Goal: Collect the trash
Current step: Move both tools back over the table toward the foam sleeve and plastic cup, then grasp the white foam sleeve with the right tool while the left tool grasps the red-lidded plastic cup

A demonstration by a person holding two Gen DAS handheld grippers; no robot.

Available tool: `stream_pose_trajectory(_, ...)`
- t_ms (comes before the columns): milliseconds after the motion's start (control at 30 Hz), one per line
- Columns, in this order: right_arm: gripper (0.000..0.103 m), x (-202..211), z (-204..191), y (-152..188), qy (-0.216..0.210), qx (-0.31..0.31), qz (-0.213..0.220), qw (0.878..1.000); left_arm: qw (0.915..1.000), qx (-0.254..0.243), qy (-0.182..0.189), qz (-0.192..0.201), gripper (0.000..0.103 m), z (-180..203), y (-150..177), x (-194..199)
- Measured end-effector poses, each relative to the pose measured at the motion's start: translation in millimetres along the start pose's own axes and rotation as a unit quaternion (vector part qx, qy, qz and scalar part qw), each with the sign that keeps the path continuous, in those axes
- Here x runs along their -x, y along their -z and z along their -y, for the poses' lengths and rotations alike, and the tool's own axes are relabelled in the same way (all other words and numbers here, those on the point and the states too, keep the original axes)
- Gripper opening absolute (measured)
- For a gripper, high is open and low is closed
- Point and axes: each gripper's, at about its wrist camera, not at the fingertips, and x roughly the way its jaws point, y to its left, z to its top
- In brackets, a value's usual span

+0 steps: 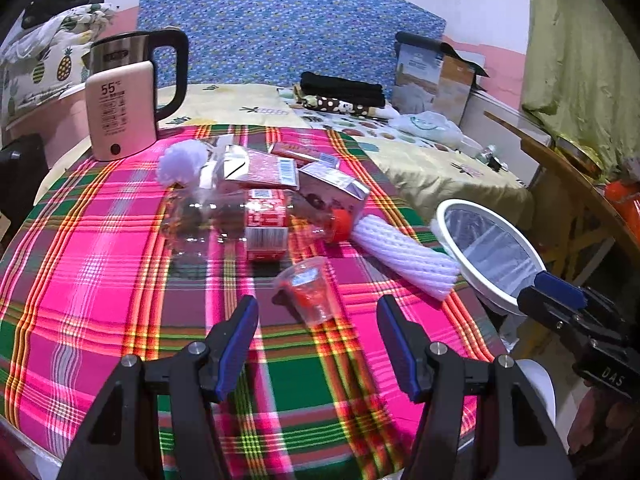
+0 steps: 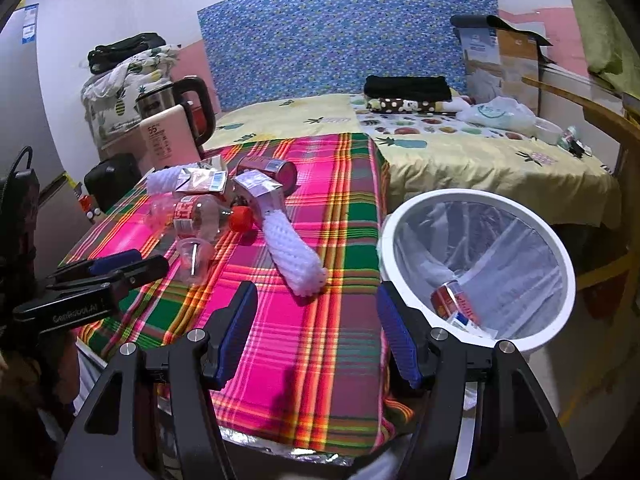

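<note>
Left gripper [image 1: 318,340]: we see its jaws spread wide w/ nothing between them, hovering over the plaid cloth [image 1: 100,280] on the counter; a small clear plastic cup [image 1: 308,288] lies on its side just ahead of the blue pads.
Right gripper [image 2: 318,328]: jaws released, wide apart, empty, above the counter's near edge; bin to its right.
Trash pile: clear bottle [image 1: 240,220] w/ red cap lying flat mid-counter, pink cartons [image 1: 260,168] behind it, white foam net sleeve [image 1: 404,256] stretching toward the bin, a second white foam piece [image 1: 182,160] at the pile's left.
Bin [image 2: 568,280]: white, lined w/ clear bag, beside the counter's right edge; we make out a red can and a carton piece inside.
Kettle [image 1: 120,100]: upright, far left of the counter.
Bed [image 2: 480,160]: behind counter, yellow sheet.
</note>
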Motion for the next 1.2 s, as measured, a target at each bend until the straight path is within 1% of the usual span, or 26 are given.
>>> stream_pose_trajectory(167,0.062,-6.1,-3.0,-2.7,-0.006,0.004,-0.003,1.0,0.9999,0.007,0.002,-0.007,0.064,-0.9,-1.3,-7.0)
stream_pose_trajectory(300,0.062,-12.3,-2.6,-5.1,-0.007,0.004,-0.006,1.0,0.9995,0.022,0.003,-0.023,0.063,-1.6,-0.5,-18.8)
stream_pose_trajectory(567,0.058,-32.9,3.2,-8.6,-0.012,-0.001,-0.023,1.0,0.9977,0.046,0.002,-0.05,0.052,-2.7,-0.8,-41.0)
stream_pose_trajectory(667,0.057,-41.1,3.9,-9.9,-0.017,-0.001,-0.029,0.999,0.9975,0.044,0.002,-0.055,0.049,-0.3,0.3,-46.1)
stream_pose_trajectory(733,0.056,-47.2,3.7,-10.5,-0.023,-0.001,-0.034,0.999,0.9973,0.043,0.003,-0.06,0.044,1.3,1.2,-49.8)
stream_pose_trajectory(833,0.05,-55.6,2.3,-11.1,-0.03,0.003,-0.043,0.999,0.9975,0.038,-0.003,-0.06,0.038,2.7,2.1,-53.4)
stream_pose_trajectory(900,0.045,-60.5,1.1,-10.8,-0.034,0.005,-0.048,0.998,0.9975,0.036,-0.001,-0.06,0.035,2.7,1.4,-54.3)
stream_pose_trajectory(933,0.042,-63.9,-0.7,-10.2,-0.036,0.007,-0.053,0.998,0.9976,0.036,-0.001,-0.06,0.035,2.5,0.4,-54.4)
stream_pose_trajectory(1000,0.029,-67.8,-2.7,-9.9,-0.041,0.011,-0.061,0.997,0.9976,0.034,0.0,-0.06,0.035,2.0,0.3,-54.1)
stream_pose_trajectory(1067,0.024,-68.2,-4.4,-8.8,-0.044,0.014,-0.064,0.997,0.9977,0.031,0.002,-0.06,0.035,1.6,0.2,-53.2)
stream_pose_trajectory(1100,0.019,-66.3,-5.2,-8.2,-0.045,0.016,-0.063,0.997,0.9977,0.029,0.003,-0.061,0.035,1.5,0.1,-52.7)
stream_pose_trajectory(1200,0.014,-59.7,-6.1,-7.9,-0.045,0.017,-0.059,0.997,0.998,0.024,0.006,-0.058,0.035,2.5,0.3,-48.8)
